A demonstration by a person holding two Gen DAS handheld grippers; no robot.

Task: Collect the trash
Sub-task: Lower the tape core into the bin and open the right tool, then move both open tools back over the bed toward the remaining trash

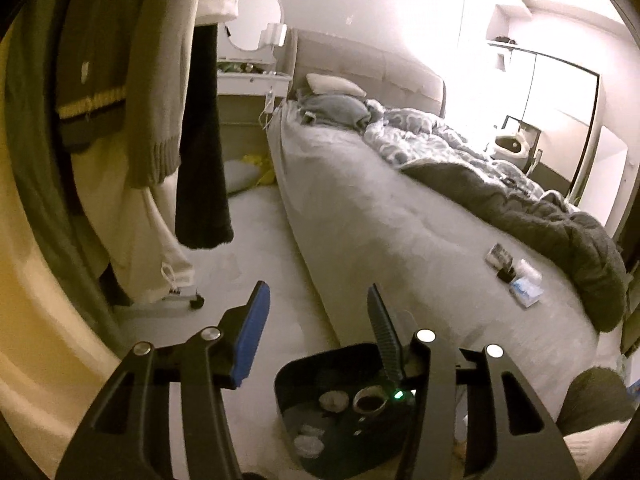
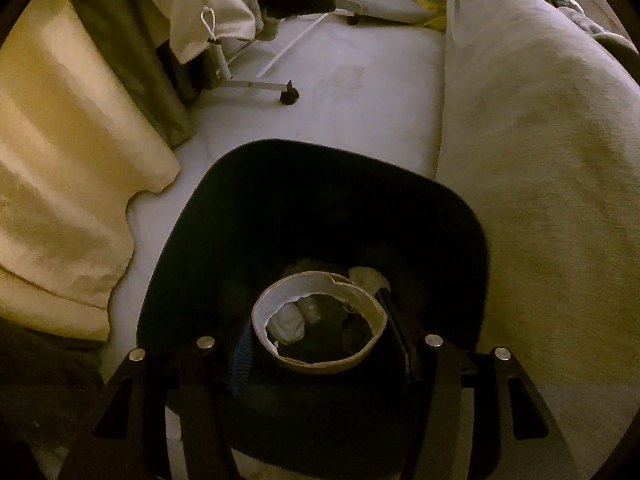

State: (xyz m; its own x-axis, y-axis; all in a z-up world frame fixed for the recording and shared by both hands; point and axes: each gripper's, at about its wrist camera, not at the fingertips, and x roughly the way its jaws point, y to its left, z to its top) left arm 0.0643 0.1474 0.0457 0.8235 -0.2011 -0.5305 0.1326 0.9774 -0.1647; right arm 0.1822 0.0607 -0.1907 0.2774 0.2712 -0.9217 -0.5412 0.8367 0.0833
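One paper cup [image 2: 320, 324] masks dark bin [image 2: 248, 208] contents.

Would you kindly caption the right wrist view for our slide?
Right tongs hold a torn paper cup over the black trash bin beside the bed.

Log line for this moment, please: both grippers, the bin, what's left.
right gripper: shut on paper cup, over black bin | left gripper: open, empty | wrappers on bed: uncollected
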